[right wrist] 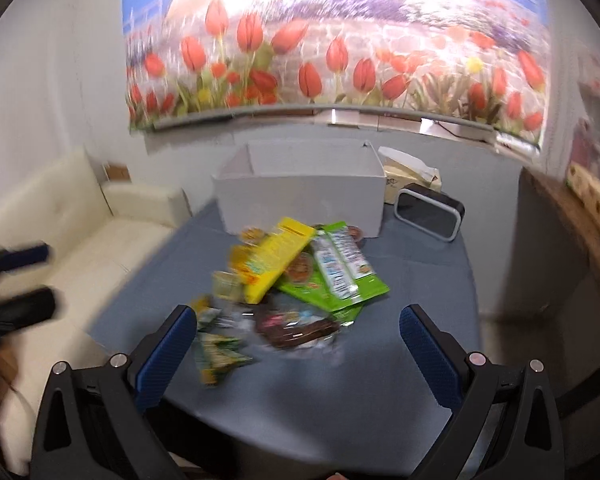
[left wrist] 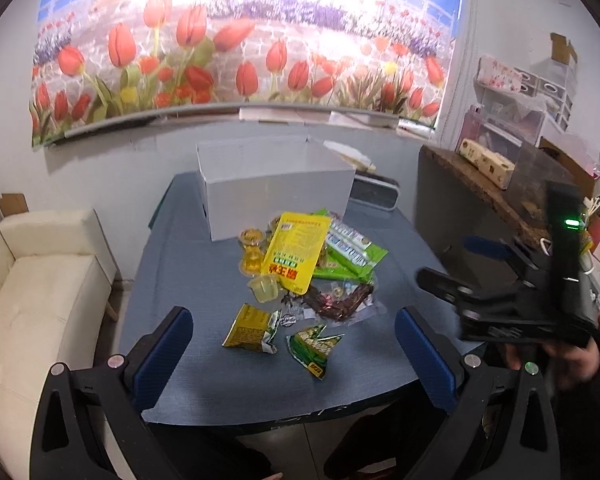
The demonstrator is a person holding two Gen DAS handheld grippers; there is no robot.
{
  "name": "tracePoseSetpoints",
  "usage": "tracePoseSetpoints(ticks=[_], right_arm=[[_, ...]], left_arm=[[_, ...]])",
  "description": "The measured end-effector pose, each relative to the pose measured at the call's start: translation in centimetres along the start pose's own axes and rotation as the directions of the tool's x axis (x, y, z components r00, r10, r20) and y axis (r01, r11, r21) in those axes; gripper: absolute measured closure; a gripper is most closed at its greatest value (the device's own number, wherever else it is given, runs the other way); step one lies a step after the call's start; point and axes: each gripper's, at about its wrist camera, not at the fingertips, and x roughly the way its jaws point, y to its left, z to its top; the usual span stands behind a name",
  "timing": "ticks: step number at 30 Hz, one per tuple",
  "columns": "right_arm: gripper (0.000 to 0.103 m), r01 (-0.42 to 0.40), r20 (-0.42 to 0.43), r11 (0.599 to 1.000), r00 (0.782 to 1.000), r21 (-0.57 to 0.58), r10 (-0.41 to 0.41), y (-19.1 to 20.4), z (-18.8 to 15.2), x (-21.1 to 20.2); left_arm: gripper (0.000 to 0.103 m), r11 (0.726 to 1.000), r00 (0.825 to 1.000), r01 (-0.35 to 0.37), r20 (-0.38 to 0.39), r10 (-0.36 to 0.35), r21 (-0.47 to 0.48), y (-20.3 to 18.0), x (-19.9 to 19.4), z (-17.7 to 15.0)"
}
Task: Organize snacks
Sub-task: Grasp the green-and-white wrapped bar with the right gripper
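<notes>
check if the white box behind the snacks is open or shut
Open: the white box has no lid, and the right wrist view shows its inner walls.

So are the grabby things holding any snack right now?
No, nothing is held. The left gripper and right gripper are both open and hover above the snack pile on the table.

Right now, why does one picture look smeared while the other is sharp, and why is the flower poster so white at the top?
Right wrist view: motion blur smears the snacks. Left wrist view: snacks sharp. In both, glare washes out the poster top, and the fisheye lens bends its lower edge.
</notes>
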Motion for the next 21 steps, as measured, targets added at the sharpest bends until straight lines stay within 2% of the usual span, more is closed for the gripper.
tracePoseSetpoints(ticks=[2,8,11,17,18,20,21], right_arm=[[0.0,-0.013,-0.043,0.999,0.999,-0.047,0.011,-1.0,0.3,3.3],[0.0,-0.054,-0.164,0.996,0.986,-0.066,0.042,-4.5,1.4,12.4],[0.0,-0.08,-0.203,0.993,0.977,-0.085,0.062,-4.8,1.5,15.6],[0.0,-0.073,-0.236,0.985,0.971,-0.154,0.035,-4.2,1.5,18.8],[0.003,-0.084,-0.242,0.985,0.969,-0.154,0.045,-4.1,1.4,19.2],[0.029,-0.112,-0.27,0.985,0.96,-0.131,0.073,-4.3,1.3,19.9],[0.029,-0.123,-0.261,0.987,0.961,-0.106,0.092,-4.6,1.3,19.9]], left_arm=[[0.0,1.0,1.0,-0.001,-0.018,0.0,-0.007,0.5,1.2,0.0],[0.0,0.999,0.998,-0.032,-0.061,0.03,-0.024,1.8,5.1,0.3],[0.0,0.999,0.996,-0.041,-0.082,0.039,-0.03,2.3,6.8,0.3],[0.0,0.997,0.989,-0.044,-0.144,0.035,-0.056,3.6,9.5,-0.1],[0.0,0.997,0.988,-0.047,-0.15,0.037,-0.061,3.8,9.8,-0.2],[0.0,0.996,0.985,-0.056,-0.164,0.044,-0.068,4.2,10.4,-0.4],[0.0,0.996,0.985,-0.057,-0.17,0.044,-0.069,4.3,10.6,-0.4]])
